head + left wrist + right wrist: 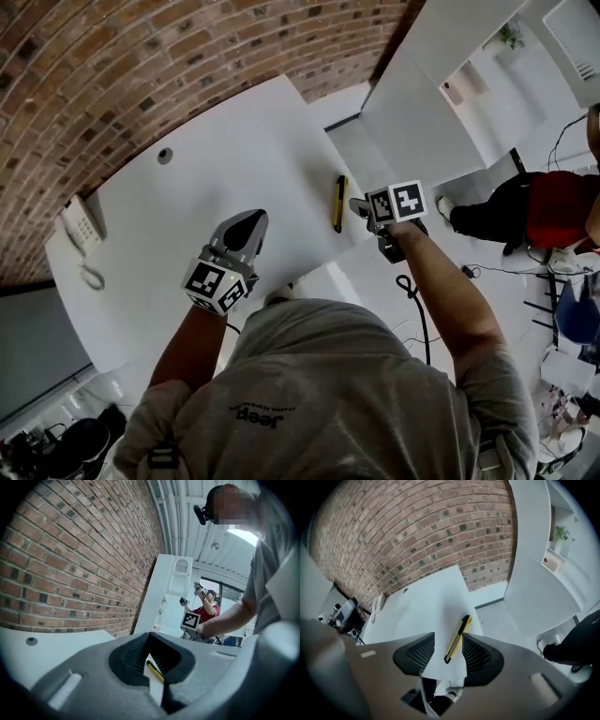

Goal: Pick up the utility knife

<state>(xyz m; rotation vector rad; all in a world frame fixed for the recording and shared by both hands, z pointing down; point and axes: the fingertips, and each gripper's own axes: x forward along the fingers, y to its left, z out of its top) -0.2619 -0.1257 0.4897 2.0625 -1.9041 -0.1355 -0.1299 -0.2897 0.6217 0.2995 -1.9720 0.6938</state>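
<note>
On the smooth table [187,216] lies a slim knife [340,203]

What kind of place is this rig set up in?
Probably an office or lab workroom, indoors. There is a white desk with a corded desk phone beside a brick wall, and white shelving holding a small plant.
</note>
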